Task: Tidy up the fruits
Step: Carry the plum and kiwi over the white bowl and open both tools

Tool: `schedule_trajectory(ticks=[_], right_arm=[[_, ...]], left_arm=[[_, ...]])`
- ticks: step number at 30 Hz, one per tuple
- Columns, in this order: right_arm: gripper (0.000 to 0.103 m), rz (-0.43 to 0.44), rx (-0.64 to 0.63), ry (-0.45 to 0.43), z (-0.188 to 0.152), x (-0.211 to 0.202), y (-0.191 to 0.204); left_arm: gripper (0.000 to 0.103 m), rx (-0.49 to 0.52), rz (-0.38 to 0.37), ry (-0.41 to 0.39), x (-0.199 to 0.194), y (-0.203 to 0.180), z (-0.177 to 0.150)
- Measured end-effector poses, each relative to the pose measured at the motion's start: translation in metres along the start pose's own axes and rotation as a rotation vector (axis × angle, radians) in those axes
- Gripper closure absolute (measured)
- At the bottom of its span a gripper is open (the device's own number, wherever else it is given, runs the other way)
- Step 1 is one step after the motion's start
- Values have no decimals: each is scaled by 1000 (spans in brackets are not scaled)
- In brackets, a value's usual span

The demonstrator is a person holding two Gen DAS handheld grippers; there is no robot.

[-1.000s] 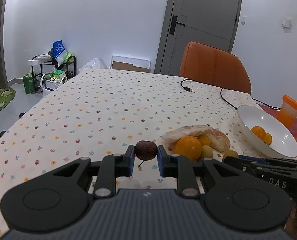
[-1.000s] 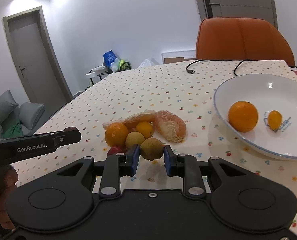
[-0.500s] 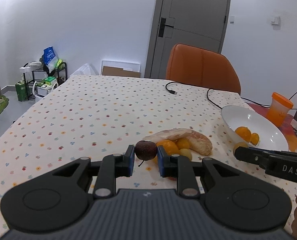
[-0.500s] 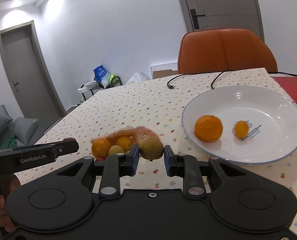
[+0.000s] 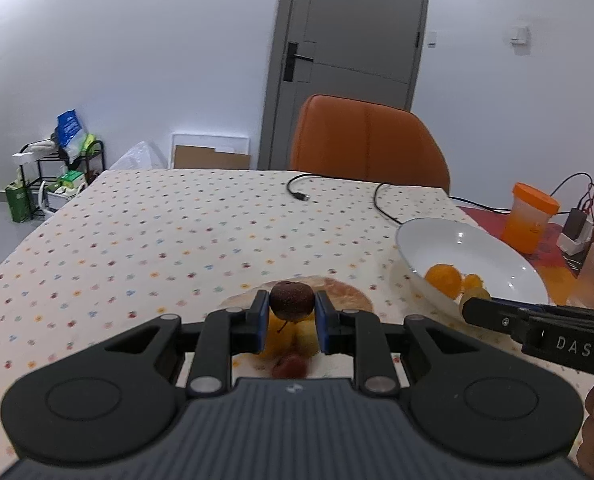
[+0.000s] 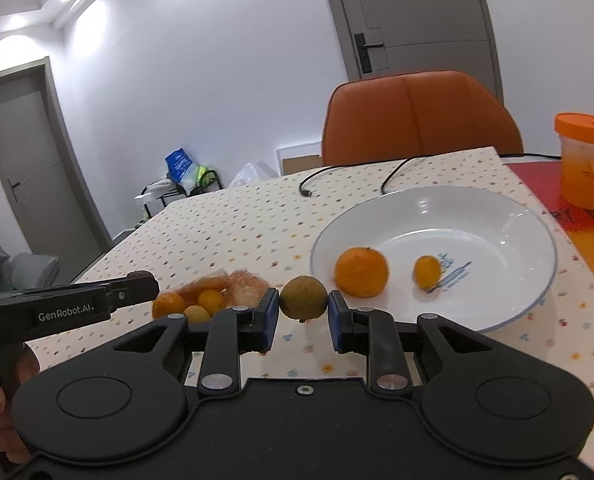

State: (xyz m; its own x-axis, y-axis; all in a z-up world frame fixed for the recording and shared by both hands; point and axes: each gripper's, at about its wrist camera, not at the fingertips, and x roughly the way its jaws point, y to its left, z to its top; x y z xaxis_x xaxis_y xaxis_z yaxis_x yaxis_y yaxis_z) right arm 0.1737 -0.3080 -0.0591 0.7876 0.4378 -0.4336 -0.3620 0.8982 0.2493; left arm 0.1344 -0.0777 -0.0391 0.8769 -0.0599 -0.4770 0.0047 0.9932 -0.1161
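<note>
Your white bowl (image 6: 509, 216), at about 2 o'clock on the desk (image 6: 237, 224), holds an orange (image 6: 361, 277) and a smaller orange fruit (image 6: 427, 272) just to its right. Your right tool (image 6: 303, 309) pinches a round brownish-green fruit (image 6: 303, 302) above the desk at the bowl's 8 o'clock rim; it is too round to show a long axis. Your left tool (image 5: 291, 314) grips a dark red fruit (image 5: 291, 300), its thin stem (image 5: 283, 326) hanging toward 6 o'clock, over the fruit pile (image 6: 205, 298).
</note>
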Motion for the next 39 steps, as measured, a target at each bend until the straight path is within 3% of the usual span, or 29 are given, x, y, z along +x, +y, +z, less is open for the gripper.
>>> schedule_trajectory(ticks=[17,22,39], right_arm=[[78,-132,87,-51,-1,-16,-55],[67,-168,104,-77,-1,-25,-69],[64,-167,158,-69,-14,-44,-97]], left_arm=[[81,86,-100,1,24,-58,11],[81,115,-131,8,32,-78,10],[80,180,-186,29,53,-134,10]])
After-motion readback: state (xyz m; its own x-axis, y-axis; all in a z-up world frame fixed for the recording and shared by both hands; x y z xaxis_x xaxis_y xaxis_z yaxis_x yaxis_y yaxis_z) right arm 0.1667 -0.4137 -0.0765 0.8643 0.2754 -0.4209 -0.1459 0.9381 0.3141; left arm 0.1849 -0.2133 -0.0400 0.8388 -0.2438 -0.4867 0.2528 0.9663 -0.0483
